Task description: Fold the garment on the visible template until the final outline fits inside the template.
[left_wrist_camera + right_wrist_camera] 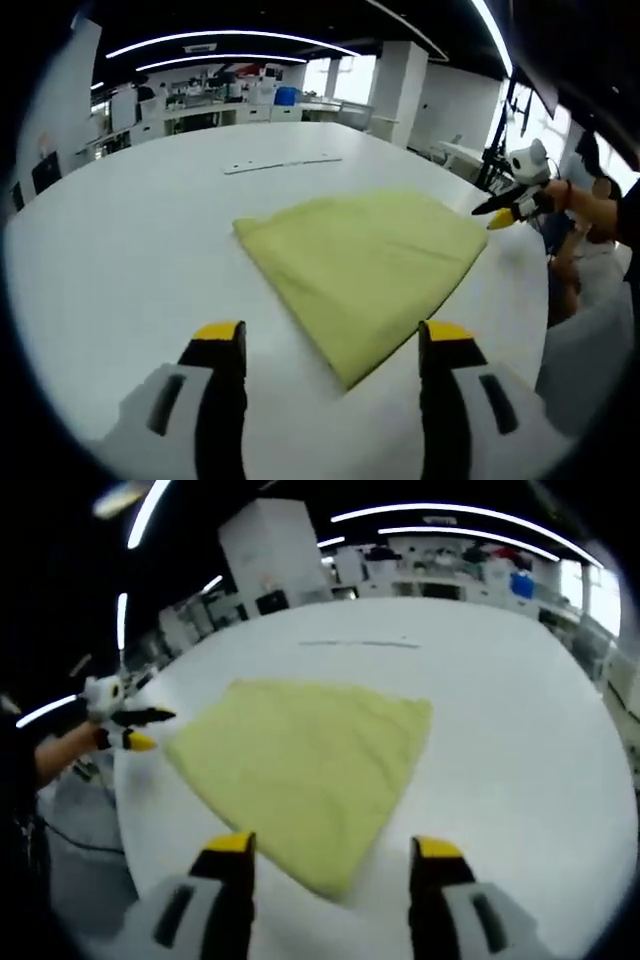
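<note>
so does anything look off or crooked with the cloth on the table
Nothing stands out. The yellow cloth lies folded flat on the white table, its edges fairly straight, with no spills or damage showing. It sits at an angle to both views, but they tilt with the hands. Both claws are open and off it.

White table [130,230], distant shelving [200,100]

Folded yellow-green cloth garment [365,268] [300,775] looks soft, matt, w/ a slightly fuzzy towel-like nap. It lies on a smooth white table [130,250] [520,740], faint sheen, prob. laminate. Near edge: left gripper [332,345] & right gripper [334,858], matt black plastic jaws w/ yellow tips, pale grey plastic bodies.
</note>
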